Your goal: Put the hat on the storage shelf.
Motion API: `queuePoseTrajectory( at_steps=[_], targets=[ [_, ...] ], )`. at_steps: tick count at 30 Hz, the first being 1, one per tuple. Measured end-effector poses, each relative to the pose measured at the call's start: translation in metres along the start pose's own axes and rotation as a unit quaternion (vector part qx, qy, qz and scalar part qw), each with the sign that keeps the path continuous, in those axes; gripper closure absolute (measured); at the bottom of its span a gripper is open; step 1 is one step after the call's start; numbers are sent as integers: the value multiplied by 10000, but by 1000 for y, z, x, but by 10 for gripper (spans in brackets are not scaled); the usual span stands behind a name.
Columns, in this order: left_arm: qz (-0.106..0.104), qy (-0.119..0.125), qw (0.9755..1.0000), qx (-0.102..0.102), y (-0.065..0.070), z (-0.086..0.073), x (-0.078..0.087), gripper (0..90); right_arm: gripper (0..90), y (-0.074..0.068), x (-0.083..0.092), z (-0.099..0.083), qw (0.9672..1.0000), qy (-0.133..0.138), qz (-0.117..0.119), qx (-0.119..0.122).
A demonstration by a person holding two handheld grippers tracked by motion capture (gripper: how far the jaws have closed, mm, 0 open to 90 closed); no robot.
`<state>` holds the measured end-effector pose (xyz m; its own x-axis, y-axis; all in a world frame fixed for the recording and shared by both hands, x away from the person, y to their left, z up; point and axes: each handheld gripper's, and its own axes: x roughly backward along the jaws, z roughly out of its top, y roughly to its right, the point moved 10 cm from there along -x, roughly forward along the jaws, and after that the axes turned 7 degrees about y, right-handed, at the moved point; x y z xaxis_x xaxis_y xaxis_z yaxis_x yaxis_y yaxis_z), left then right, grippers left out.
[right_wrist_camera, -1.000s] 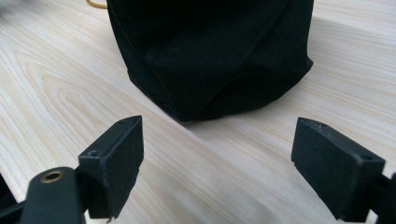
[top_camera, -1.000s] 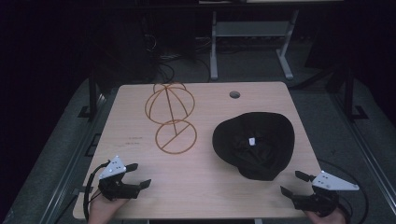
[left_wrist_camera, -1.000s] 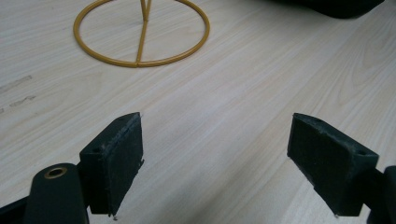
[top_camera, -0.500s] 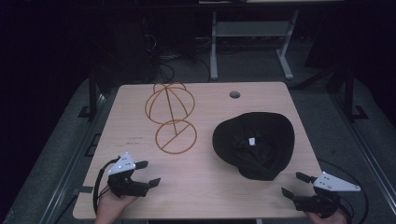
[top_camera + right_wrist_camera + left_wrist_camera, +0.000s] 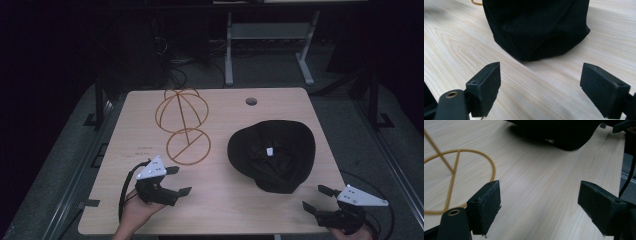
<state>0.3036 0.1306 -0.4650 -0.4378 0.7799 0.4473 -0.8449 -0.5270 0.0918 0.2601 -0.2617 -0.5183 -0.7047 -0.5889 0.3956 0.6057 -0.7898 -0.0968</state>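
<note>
The black hat (image 5: 272,160) looks soft, light, floppy; best pinched at its brim; both grippers' fingers (image 5: 484,85) spread, grasping nothing.

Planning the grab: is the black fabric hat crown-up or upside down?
Upside down: the black fabric hat shows its hollow inside with a white label, opening upward.

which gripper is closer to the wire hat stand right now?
Left. The left gripper sits just below the wire hat stand, near its round base. The right gripper is off at the table's right front corner, beyond the black hat.
</note>
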Motion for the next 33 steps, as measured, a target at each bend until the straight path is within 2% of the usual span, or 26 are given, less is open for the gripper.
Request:
queuePoseTrajectory(
  at_steps=[10, 18, 33],
  targets=[
    [-285, -102, 9992, -275, 16, 26, -23, 178, 163, -3, -1, 0, 10000, -9, 19, 75],
    [-457, -97, 9983, -353, 26, 43, -33, 176, 163, -5, -1, 0, 9999, -23, 48, 91],
    [-793, -267, 9942, -669, 49, 70, -66, 176, 163, -7, 2, 5, 9998, 131, 107, 44]
  ],
)
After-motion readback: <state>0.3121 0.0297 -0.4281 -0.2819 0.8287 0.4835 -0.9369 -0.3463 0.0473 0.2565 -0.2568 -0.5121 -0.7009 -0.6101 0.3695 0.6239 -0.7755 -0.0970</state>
